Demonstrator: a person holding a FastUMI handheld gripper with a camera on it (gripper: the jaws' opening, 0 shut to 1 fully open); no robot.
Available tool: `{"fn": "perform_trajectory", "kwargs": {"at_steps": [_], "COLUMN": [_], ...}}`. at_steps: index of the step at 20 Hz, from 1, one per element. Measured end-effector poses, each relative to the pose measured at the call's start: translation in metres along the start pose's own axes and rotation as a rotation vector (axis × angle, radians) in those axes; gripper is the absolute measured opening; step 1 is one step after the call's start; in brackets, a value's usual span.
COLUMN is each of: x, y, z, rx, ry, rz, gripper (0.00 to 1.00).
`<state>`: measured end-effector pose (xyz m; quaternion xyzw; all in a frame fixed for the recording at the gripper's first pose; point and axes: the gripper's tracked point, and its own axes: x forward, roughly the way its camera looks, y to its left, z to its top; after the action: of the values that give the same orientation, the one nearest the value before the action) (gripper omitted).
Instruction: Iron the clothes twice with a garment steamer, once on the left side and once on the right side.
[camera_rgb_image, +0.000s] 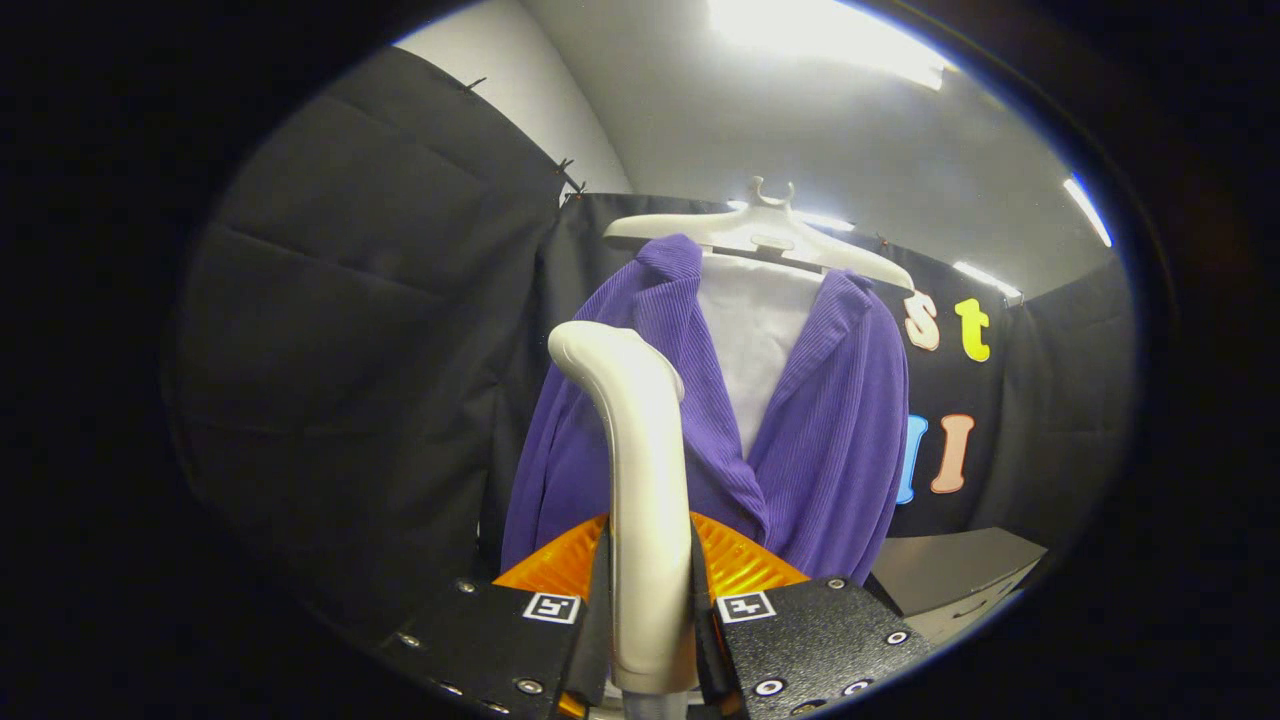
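Note:
A purple ribbed cardigan (830, 440) over a white shirt (755, 340) hangs on a white hanger (760, 235) in front of the black booth wall. My gripper (650, 610) is shut on the white handle of the garment steamer (640, 450), which rises upright between my fingers. The steamer's curved head reaches up in front of the cardigan's left side, level with the chest. Whether the head touches the cloth cannot be told. The lower left of the cardigan is hidden behind the steamer and my fingers.
Black cloth walls (380, 300) close in on the left and behind the garment. A grey table or cabinet top (950, 570) sits low to the right of the cardigan. Bright ceiling lights (830, 40) shine overhead.

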<state>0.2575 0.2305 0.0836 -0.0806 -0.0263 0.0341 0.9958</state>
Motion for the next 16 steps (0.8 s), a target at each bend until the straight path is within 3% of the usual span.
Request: {"fn": "perform_trajectory", "kwargs": {"at_steps": [16], "x": [-0.027], "y": [0.017], "z": [-0.129], "rx": [-0.043], "ry": [0.229], "rz": [0.04], "gripper": [0.35]}}
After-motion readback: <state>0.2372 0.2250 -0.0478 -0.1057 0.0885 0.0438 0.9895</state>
